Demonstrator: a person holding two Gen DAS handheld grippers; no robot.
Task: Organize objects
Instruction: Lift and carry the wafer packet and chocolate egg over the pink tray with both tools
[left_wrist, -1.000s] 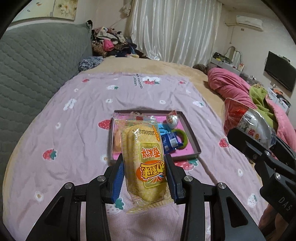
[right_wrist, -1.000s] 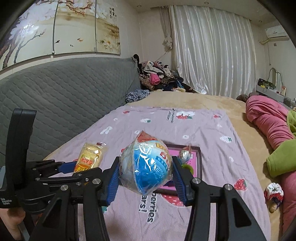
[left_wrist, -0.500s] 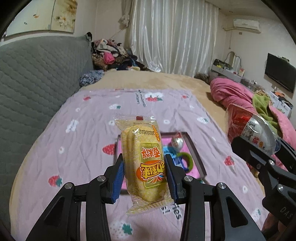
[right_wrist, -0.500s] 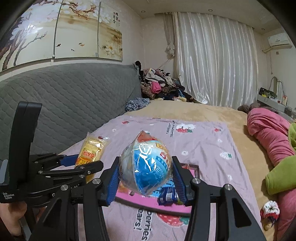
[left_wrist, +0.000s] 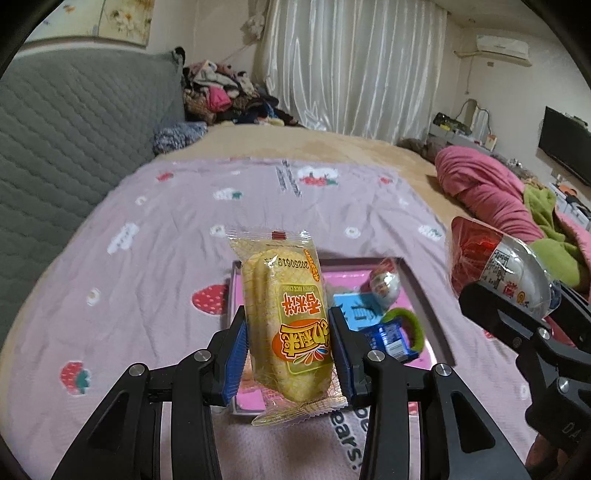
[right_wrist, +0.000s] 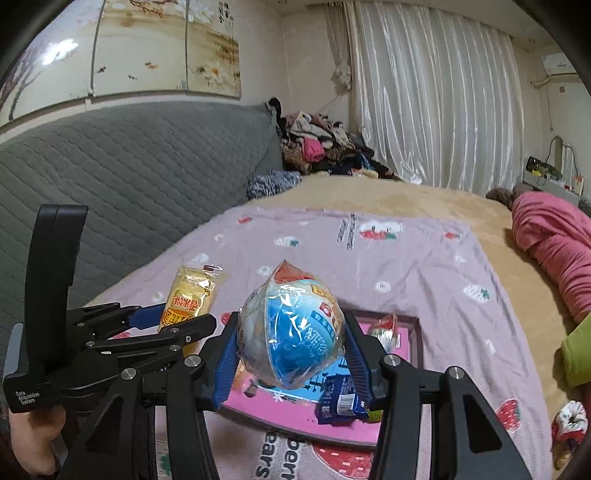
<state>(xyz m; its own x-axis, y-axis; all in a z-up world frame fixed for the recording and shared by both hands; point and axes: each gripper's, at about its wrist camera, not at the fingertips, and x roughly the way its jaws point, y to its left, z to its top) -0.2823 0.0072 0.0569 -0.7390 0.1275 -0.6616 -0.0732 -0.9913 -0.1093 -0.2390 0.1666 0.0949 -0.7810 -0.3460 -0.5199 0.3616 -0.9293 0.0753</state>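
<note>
Left wrist view: the left gripper (left_wrist: 286, 350) has its jaws squeezed on the tall yellow snack pack (left_wrist: 286, 314), standing upright. The pink tray (left_wrist: 424, 291) lies just below and ahead. The right gripper (right_wrist: 291, 354) pinches a wrapped blue ball (right_wrist: 291, 339) over it too.

Both grippers, left gripper (left_wrist: 287, 343) and right gripper (right_wrist: 291, 354), were matte black linkages with silver screws and ribbed blue pads (left_wrist: 236, 360). White lettering marked the left one's body; a bare hand (right_wrist: 31, 434) showed below.

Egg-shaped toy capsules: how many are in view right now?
2. A large blue-and-white wrapped egg is clamped in the right gripper; a small foil-wrapped egg lies in the pink tray. The held items may hide others.
</note>
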